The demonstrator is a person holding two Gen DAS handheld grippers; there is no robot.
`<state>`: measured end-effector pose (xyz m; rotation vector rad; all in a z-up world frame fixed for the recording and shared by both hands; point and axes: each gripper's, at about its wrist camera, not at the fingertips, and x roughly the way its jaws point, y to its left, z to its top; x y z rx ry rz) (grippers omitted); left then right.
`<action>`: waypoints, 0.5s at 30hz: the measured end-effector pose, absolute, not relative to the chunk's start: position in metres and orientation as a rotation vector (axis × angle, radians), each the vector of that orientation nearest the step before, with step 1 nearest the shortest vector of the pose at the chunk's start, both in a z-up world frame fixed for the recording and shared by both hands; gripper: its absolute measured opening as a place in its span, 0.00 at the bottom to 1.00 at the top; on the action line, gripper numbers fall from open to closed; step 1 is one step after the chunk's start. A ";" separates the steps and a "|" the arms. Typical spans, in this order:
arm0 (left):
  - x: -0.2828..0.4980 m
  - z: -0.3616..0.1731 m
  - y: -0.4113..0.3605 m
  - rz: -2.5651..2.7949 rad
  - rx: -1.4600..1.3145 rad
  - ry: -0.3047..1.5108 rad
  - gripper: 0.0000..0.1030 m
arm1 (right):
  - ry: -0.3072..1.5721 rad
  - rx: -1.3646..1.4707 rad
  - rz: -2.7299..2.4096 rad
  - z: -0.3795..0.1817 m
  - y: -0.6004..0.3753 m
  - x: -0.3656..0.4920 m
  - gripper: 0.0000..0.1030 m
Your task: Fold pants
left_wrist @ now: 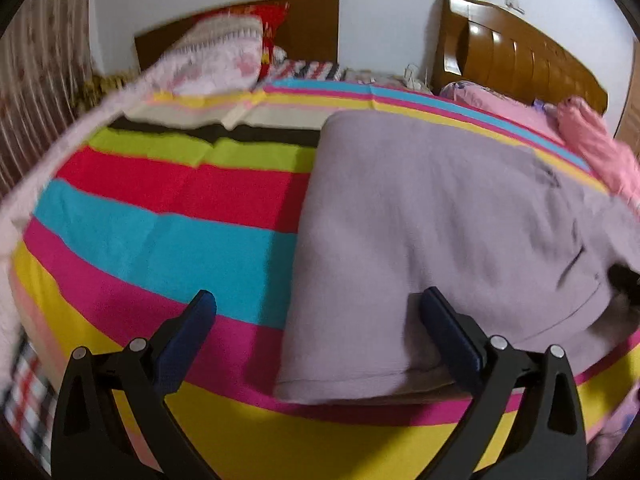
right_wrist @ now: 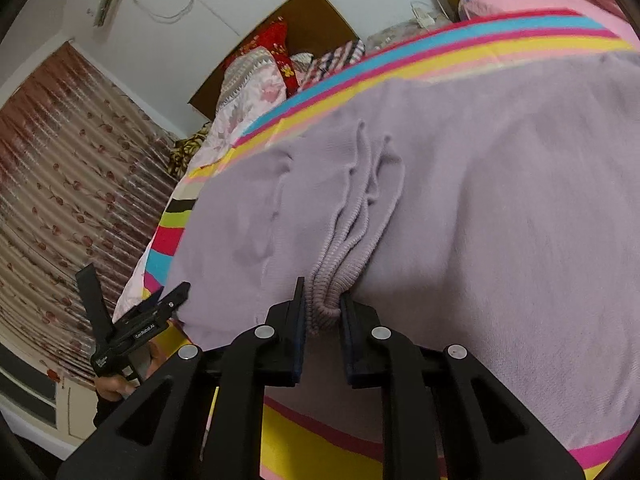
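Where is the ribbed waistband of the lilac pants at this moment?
In the right wrist view, the ribbed waistband is bunched at lower centre between the pads of the right gripper, with the lilac pants lying on the striped bedsheet.

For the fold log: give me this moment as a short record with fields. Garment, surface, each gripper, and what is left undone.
garment: lilac pants, lying spread on the bed
surface: striped bedspread
left gripper: jaws wide apart, nothing held; one finger sits over the pants' near edge
right gripper: jaws pinching the bunched ribbed waistband
background: pink floral pillow, wooden headboard
undone: left gripper has not yet gripped the cloth
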<state>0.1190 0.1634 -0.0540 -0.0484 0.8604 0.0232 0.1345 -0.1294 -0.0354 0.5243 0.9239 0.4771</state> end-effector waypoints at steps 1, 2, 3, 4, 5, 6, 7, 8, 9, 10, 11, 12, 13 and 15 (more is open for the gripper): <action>0.119 -0.052 0.166 0.018 -0.060 0.861 0.98 | 0.908 0.513 0.480 -0.030 -0.129 0.134 0.15; 0.118 -0.048 0.166 0.019 -0.058 0.852 0.98 | 0.893 0.508 0.485 -0.026 -0.128 0.133 0.15; 0.116 -0.042 0.164 0.025 -0.033 0.839 0.98 | 0.883 0.506 0.490 -0.022 -0.128 0.133 0.15; 0.114 -0.038 0.160 0.029 0.004 0.830 0.98 | 0.877 0.502 0.494 -0.021 -0.129 0.132 0.15; 0.114 -0.037 0.156 0.037 0.049 0.826 0.98 | 0.876 0.497 0.495 -0.022 -0.129 0.131 0.15; 0.114 -0.037 0.151 0.050 0.092 0.827 0.98 | 0.884 0.494 0.492 -0.026 -0.130 0.133 0.15; 0.115 -0.040 0.148 0.060 0.119 0.832 0.98 | 0.898 0.501 0.487 -0.032 -0.131 0.135 0.15; 0.115 -0.044 0.144 0.067 0.148 0.841 0.98 | 0.914 0.518 0.483 -0.039 -0.133 0.136 0.15; 0.117 -0.046 0.144 0.071 0.155 0.845 0.98 | 0.919 0.527 0.483 -0.042 -0.134 0.135 0.15; 0.117 -0.047 0.143 0.077 0.151 0.849 0.98 | 0.918 0.525 0.482 -0.043 -0.133 0.134 0.15; 0.118 -0.047 0.144 0.079 0.141 0.852 0.98 | 0.913 0.521 0.483 -0.043 -0.133 0.134 0.15; 0.118 -0.047 0.145 0.079 0.128 0.860 0.98 | 0.908 0.520 0.484 -0.042 -0.132 0.134 0.15; 0.119 -0.046 0.147 0.077 0.119 0.867 0.98 | 0.904 0.522 0.486 -0.040 -0.132 0.134 0.15; 0.120 -0.047 0.148 0.074 0.110 0.876 0.98 | 0.891 0.522 0.490 -0.037 -0.133 0.134 0.15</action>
